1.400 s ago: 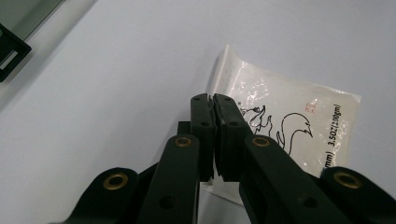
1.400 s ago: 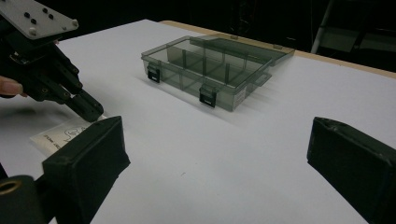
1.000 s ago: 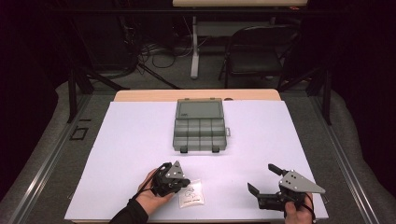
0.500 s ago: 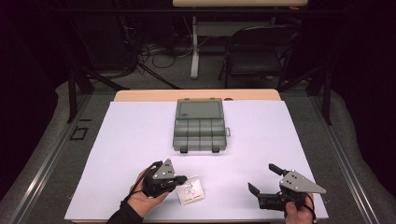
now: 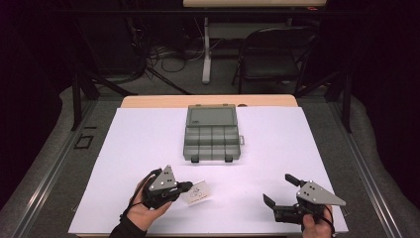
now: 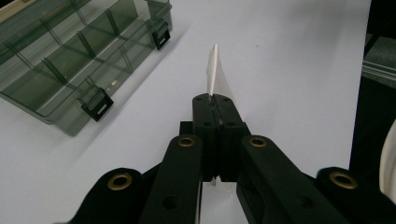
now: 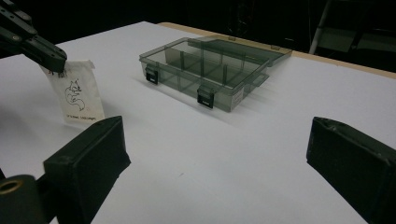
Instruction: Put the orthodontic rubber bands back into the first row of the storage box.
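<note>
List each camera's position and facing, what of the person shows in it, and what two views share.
High view: above the near edge, facing forward and down on the white table; both hands hold each hand-held gripper, left and right.
Left gripper view: rides the left hand-held gripper, along shut jaws pinching a small bag.
Right gripper view: rides the right hand-held gripper, across open jaws.
Shared: the compartment box, also in the right gripper view.

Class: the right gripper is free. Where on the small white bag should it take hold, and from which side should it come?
Probably the bag's free lower edge, approached from the right gripper's own side. The left gripper is shut on the top corner, so the bag hangs flat and thin; open jaws can close across its faces there.
</note>
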Motion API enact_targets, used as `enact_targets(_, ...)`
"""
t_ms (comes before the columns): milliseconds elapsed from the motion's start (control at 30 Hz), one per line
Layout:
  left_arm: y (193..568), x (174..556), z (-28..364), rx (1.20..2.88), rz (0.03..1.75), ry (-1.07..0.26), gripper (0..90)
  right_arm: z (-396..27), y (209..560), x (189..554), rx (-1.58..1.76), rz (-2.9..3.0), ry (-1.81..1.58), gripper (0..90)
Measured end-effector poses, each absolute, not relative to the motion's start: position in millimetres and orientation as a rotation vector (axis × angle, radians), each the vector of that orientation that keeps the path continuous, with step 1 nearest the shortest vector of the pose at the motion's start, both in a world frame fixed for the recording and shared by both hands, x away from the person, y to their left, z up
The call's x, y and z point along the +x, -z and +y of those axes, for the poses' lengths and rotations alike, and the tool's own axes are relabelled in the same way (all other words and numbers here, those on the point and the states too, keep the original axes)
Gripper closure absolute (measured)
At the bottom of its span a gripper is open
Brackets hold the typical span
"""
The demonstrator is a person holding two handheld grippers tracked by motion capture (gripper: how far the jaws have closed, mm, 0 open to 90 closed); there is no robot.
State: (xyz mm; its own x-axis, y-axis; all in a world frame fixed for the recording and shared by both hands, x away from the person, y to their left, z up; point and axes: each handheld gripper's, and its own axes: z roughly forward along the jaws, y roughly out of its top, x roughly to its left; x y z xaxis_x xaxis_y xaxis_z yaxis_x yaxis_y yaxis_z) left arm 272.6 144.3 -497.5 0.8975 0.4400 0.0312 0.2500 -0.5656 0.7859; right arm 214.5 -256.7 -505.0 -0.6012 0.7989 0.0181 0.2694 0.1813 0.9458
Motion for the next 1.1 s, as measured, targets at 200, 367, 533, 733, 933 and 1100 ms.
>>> enact_targets(200,491.2,279.6,144.6,2.198,0.495,-0.289,89.6,-256.4,505.1,214.4,1.006,1.984,-1.414,4.4)
enact_targets(367,485.3,288.0,143.3,2.201,0.5,-0.302,89.6,-256.8,505.3,214.7,1.01,1.98,-1.414,4.4)
enact_targets(533,476.2,301.4,141.3,2.194,0.502,-0.315,89.6,-256.9,505.6,214.8,1.012,1.976,-1.418,4.4)
enact_targets(733,457.0,320.9,136.8,2.203,0.493,-0.347,89.6,-257.2,505.9,215.3,1.012,1.97,-1.418,4.4)
enact_targets(933,443.3,336.6,133.2,2.22,0.485,-0.365,89.7,-257.2,505.6,214.9,1.011,1.974,-1.418,4.5)
enact_targets(1100,435.2,349.7,131.0,2.228,0.492,-0.37,89.7,-257.3,505.6,215.1,1.01,1.974,-1.417,4.5)
